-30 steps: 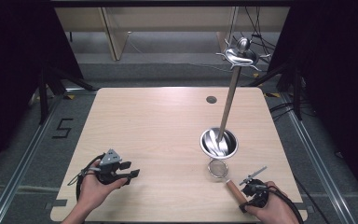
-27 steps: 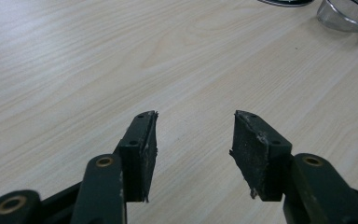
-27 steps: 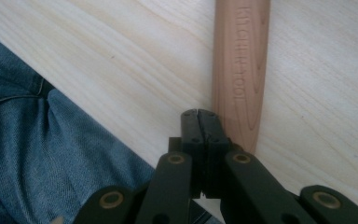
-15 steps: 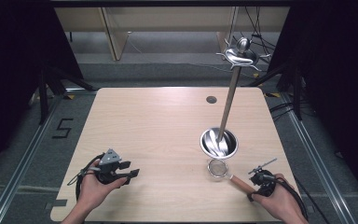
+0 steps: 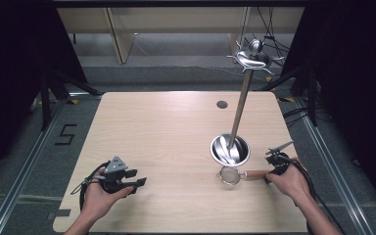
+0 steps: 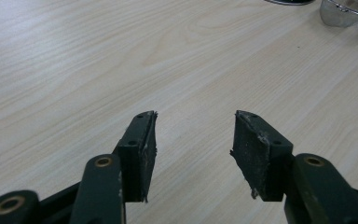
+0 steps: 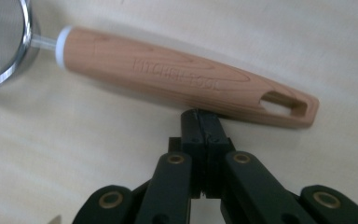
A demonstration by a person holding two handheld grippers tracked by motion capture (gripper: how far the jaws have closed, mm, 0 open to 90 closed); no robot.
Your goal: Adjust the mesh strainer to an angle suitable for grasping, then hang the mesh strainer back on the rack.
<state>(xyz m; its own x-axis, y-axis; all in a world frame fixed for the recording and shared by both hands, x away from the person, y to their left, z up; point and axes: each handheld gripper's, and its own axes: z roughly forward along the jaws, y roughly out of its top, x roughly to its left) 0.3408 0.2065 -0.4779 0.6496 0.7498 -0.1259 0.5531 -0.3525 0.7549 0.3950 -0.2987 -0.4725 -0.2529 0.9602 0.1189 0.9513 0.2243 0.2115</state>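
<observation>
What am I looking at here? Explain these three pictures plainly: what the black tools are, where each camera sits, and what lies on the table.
No robot here: a person holds a hand-held gripper in each hand, a two-jaw pincer with its own camera. The high view looks down on the wooden table from above. There the left hand-held gripper rests near the front edge, and the right hand-held gripper is beside a small strainer with a wooden handle. Behind the strainer stands a metal utensil stand with a round base. The left gripper view looks along its own open jaws, with nothing between them. The right gripper view shows its jaws shut together, their tips at the side of the handle, not clasping it.
</observation>
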